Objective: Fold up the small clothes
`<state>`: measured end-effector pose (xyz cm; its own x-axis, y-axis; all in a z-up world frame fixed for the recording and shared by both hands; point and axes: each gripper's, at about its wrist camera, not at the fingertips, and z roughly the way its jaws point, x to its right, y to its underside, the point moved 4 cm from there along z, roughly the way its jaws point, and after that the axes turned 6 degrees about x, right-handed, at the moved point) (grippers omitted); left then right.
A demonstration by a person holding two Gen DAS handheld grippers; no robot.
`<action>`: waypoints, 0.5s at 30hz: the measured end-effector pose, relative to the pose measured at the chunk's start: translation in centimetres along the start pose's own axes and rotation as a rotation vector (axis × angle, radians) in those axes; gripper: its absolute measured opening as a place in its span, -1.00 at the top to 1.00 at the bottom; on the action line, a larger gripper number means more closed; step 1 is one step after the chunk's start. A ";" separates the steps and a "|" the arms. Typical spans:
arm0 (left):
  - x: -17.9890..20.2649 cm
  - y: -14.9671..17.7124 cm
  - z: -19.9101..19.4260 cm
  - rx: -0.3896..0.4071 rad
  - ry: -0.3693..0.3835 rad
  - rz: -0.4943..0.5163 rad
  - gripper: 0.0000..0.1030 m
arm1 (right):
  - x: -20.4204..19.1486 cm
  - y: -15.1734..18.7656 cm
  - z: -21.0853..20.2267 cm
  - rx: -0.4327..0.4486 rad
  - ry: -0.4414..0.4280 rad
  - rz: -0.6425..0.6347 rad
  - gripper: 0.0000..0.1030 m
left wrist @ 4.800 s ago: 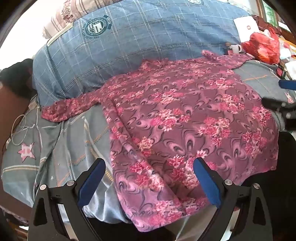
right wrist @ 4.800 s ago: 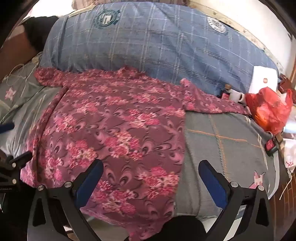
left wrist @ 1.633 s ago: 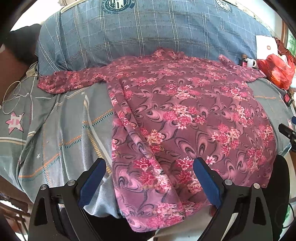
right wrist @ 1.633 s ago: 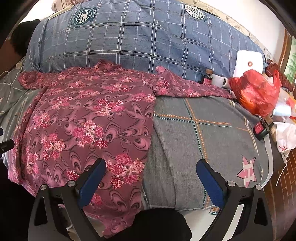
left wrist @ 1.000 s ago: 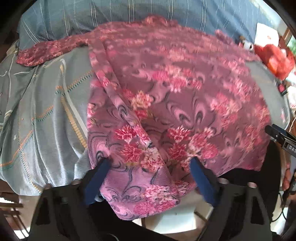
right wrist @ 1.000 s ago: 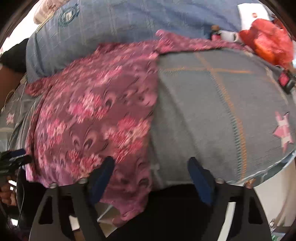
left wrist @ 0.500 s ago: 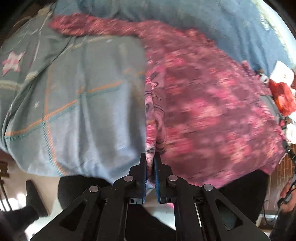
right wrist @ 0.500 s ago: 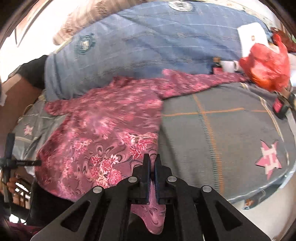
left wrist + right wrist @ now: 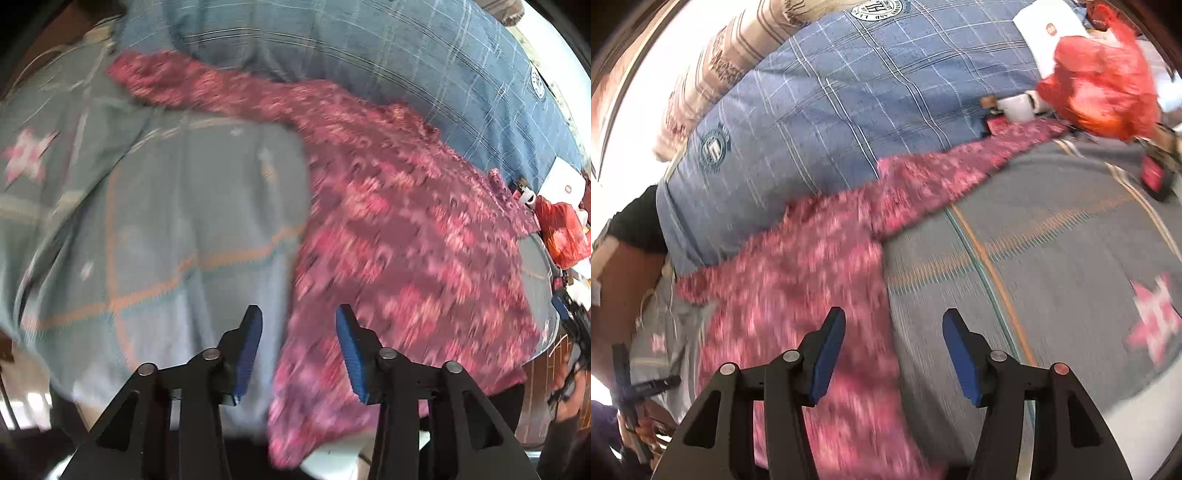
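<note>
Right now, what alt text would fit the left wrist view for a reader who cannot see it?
The open left gripper hovers over the near edge of a pink floral shirt spread on a grey bedspread, gripping nothing. A blue plaid quilt lies behind and a red bag at far right; the picture is motion-blurred.

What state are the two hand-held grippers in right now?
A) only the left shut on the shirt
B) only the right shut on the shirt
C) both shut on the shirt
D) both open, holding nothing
D: the left hand-held gripper and the right hand-held gripper both show blue pads spread apart above the pink floral long-sleeved shirt.
</note>
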<state>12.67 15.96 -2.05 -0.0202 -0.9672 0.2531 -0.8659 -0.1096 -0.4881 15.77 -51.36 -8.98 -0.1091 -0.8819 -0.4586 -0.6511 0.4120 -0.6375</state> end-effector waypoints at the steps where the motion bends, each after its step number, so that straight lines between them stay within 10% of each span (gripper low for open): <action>1: 0.5 -0.8 0.9 -0.011 0.008 0.003 0.13 | -0.1 -0.5 1.6 -0.014 0.003 0.013 -0.11; 7: 4.6 -4.2 7.4 -0.097 0.020 0.018 0.12 | -1.6 -1.5 10.8 -0.103 0.062 -0.009 -0.11; 8: 5.0 -4.4 7.9 -0.104 0.024 0.024 0.12 | -2.3 -1.3 11.3 -0.086 0.081 -0.055 0.03; 9: 5.5 -4.7 8.6 -0.110 0.026 0.031 0.12 | -3.4 -1.5 11.8 -0.055 0.106 -0.137 0.79; 15: 6.5 -6.2 11.9 -0.054 0.009 0.075 0.03 | -2.7 -5.0 12.4 0.001 0.164 -0.173 0.95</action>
<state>23.87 7.68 -7.28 -0.0897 -0.9702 0.2250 -0.8876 -0.0246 -0.4599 28.64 -48.24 -12.24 -0.1162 -0.9648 -0.2361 -0.6698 0.2516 -0.6986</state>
